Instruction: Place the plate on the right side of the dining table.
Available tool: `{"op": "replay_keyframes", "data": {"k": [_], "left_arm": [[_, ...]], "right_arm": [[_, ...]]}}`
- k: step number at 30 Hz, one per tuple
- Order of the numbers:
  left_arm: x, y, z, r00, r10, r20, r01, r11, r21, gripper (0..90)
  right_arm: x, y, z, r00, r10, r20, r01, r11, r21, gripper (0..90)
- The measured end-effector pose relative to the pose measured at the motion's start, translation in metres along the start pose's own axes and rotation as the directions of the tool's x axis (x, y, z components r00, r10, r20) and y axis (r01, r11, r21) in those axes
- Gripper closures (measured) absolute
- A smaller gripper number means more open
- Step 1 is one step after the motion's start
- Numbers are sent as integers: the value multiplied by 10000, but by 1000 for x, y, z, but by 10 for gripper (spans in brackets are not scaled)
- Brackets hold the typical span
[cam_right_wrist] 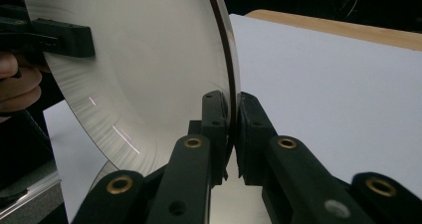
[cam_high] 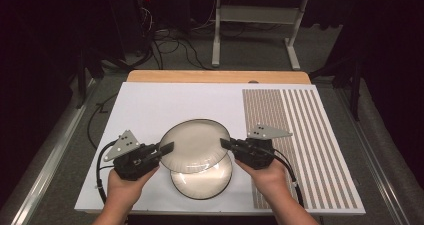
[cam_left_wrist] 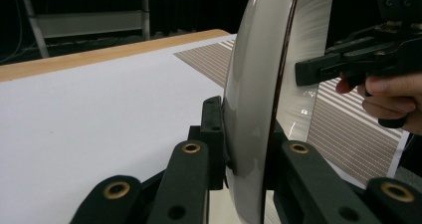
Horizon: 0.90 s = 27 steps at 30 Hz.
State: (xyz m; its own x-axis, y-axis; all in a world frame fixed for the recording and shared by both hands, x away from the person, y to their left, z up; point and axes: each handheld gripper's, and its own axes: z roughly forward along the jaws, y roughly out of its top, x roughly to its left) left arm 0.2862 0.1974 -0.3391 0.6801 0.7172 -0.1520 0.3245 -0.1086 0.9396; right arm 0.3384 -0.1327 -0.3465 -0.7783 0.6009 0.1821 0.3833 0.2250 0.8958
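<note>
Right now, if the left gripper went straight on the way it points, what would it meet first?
The left gripper points toward the right gripper, and its jaws already clamp the rim of the upper plate. So it would press into that plate first; beyond it, probably the right gripper on the opposite rim.

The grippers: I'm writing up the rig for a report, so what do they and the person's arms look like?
Both the left gripper and the right gripper are black, each with a grey three-cornered plate on top and a black cable trailing back. Their fingers are matte black blocks on links with brass-coloured rivets. The forearms are bare, with no sleeves or gloves.
</note>
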Motion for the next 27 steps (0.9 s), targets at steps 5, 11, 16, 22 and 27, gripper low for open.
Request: {"op": "replay_keyframes", "data": {"k": [5,11,16,22,27], "left_arm": [[-9,8,18,9998,-6,199,2,9998,209,803],[-19,16,39,9989,83,461,-97,9995,298,802],[-30,19,60,9973,216,706,-254,9983,528,801],[-40,25,87,9947,294,986,-377,9958,837,800],[-49,29,110,9912,307,1287,-448,9931,1083,800]], "right_arm": [[-10,-2,-15,9998,25,188,-24,10000,-26,866],[-22,-4,-36,9988,-11,495,19,9999,-150,869],[-33,-10,-57,9962,8,870,17,9996,-285,871],[-48,-20,-78,9912,181,1312,-148,9996,-260,872],[-59,-27,-95,9853,311,1681,-260,9991,-329,872]]}}
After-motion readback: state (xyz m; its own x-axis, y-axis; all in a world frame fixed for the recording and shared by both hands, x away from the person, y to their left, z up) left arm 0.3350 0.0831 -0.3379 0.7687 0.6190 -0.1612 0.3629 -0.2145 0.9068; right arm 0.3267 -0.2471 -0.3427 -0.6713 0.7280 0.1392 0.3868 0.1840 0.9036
